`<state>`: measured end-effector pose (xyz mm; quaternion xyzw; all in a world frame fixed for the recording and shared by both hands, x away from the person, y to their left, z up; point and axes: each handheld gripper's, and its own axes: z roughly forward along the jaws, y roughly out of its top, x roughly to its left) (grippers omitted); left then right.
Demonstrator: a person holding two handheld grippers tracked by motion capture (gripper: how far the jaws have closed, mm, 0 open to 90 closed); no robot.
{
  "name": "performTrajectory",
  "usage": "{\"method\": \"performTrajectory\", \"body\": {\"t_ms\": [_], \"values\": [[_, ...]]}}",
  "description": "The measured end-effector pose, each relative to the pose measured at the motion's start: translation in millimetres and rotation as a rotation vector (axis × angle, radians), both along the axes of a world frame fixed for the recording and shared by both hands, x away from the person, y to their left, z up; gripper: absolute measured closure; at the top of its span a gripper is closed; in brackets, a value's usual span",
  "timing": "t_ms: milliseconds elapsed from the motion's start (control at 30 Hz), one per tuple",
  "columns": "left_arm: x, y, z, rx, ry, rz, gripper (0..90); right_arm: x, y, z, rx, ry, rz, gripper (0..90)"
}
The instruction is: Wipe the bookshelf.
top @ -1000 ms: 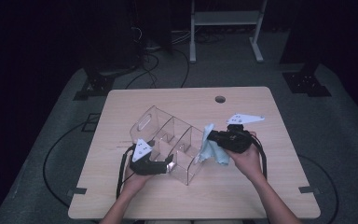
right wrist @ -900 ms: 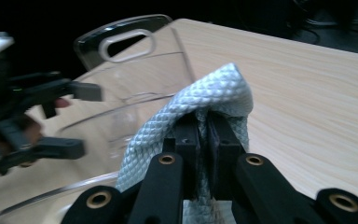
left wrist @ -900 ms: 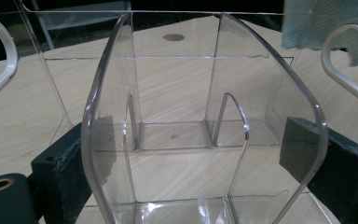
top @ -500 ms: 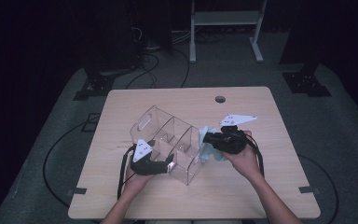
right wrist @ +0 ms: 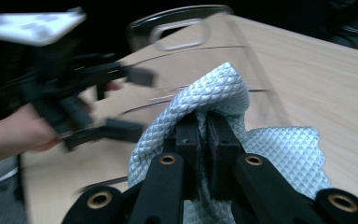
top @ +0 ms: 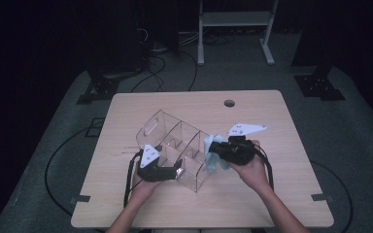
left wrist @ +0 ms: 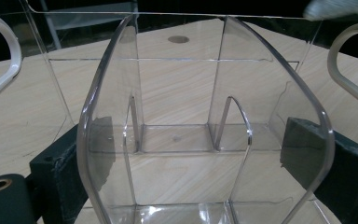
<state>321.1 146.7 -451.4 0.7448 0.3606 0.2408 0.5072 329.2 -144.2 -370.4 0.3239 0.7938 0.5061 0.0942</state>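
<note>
Both our tongs are at work on a pale wood-grain table (top: pixel 272 194): our left gripper (top: pixel 167 171) is clamped across the near end wall of a clear plastic organizer (top: pixel 175 141), its black pads (left wrist: pixel 307 154) pressing the curved panel from either side, while our right gripper (top: pixel 212 149) has its jaws pinched tight on a light blue cloth (top: pixel 213 158), held against the organizer's right side wall.

The tabletop is a rounded rectangle with a round cable hole (top: pixel 229 103) near its far edge. It stands on grey carpet in a dark room, where black cables (top: pixel 63 150) loop across the floor and a white metal frame (top: pixel 235 29) stands beyond the table.

The organizer is glossy, see-through plastic, divided by thin upright walls into compartments, with arched end panels and an oval handle cutout (top: pixel 151 127) at its far end; it sits tilted on the tabletop between our hands. The cloth has a quilted, diamond-patterned weave (right wrist: pixel 214 88) and bunches in soft folds around the jaws. A grey three-cornered plate (top: pixel 245 129) rides on the right gripper, dotted with small marks too blurred to read.
</note>
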Motion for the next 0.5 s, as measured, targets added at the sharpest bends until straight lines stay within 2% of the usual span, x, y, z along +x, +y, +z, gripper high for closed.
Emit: {"method": "performTrajectory", "body": {"t_ms": [67, 100, 333, 400, 500], "values": [[0.5, -0.4, 0.0, -0.001, 0.0, -0.001, 5.9, -8.4, 6.1, 0.7, -0.017, -0.018, 0.038, 84.2], [0.7, -0.4, 0.0, -0.001, 0.001, -0.004, 6.0, -9.4, 6.7, 1.0, -0.024, -0.026, 0.039, 84.2], [1.9, 0.3, 0.2, -0.008, 0.008, -0.026, 5.1, 4.5, -3.9, 0.0, -0.013, -0.01, -0.024, 84.2], [2.3, -0.5, 0.2, -0.009, 0.004, -0.023, 5.3, 0.5, -1.4, 0.1, -0.028, -0.027, -0.03, 84.2], [2.1, -2.4, 0.4, -0.008, 0.005, -0.01, 5.6, -9.5, 5.1, -1.0, -0.025, -0.041, -0.004, 84.2]]}}
